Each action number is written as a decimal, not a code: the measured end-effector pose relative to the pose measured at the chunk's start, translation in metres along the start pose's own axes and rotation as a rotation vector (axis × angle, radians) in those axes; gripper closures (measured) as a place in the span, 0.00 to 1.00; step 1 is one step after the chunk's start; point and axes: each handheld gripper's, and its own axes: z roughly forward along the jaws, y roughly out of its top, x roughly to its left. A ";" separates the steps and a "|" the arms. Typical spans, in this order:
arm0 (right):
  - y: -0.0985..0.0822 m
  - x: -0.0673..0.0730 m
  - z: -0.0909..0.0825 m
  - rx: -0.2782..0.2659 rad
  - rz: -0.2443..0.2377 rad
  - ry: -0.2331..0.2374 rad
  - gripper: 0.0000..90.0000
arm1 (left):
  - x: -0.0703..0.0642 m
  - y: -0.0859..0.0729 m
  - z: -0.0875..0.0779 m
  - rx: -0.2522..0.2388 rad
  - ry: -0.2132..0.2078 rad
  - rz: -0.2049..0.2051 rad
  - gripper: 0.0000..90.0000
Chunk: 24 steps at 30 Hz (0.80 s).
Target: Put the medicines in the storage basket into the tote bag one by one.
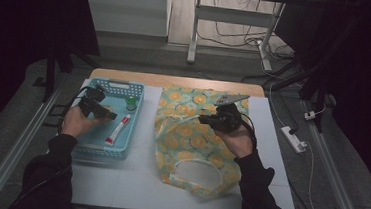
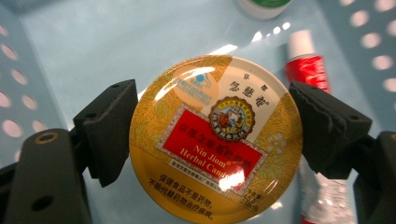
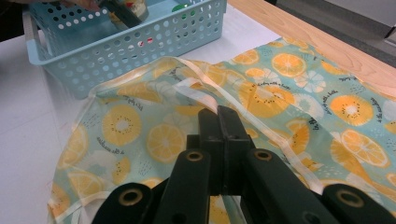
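Note:
My left gripper [image 2: 215, 123] is inside the light-blue basket [image 2: 56, 42], its pads pressing on both sides of a round yellow herbal-candy tin [image 2: 210, 154]. From above, the left gripper [image 1: 98, 108] sits over the basket [image 1: 89, 151]. My right gripper [image 3: 219, 112] has its jaws shut together on the cream-trimmed edge of a fruit-print fabric bag [image 3: 140, 126], which rises in a fold there. The high view has the right gripper [image 1: 205, 119] over the upper part of the bag [image 1: 186, 134].
In the basket also lie a red-and-white tube [image 1: 118, 129] [image 2: 306, 60] and a small green-capped bottle [image 1: 131, 103] [image 2: 261, 5]. The basket [image 3: 140, 51] stands just left of the bag on a white mat [image 1: 137, 181]. A wooden table edge [image 1: 175, 81] runs behind.

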 end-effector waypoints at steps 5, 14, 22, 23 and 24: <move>0.000 0.000 0.001 0.000 -0.001 0.003 1.00 | -0.006 -0.001 -0.010 -0.033 -0.037 0.023 0.23; 0.000 0.000 0.001 -0.007 -0.005 0.001 1.00 | -0.019 -0.004 -0.028 -0.090 -0.068 0.071 0.23; 0.000 0.000 0.001 -0.011 -0.005 0.000 1.00 | -0.029 -0.009 -0.042 -0.118 -0.121 0.089 0.23; -0.001 0.000 0.001 -0.012 -0.005 -0.001 1.00 | -0.031 -0.010 -0.044 -0.121 -0.121 0.096 0.23; -0.001 0.000 0.001 -0.012 -0.005 -0.001 1.00 | -0.034 -0.010 -0.045 -0.123 -0.120 0.106 0.23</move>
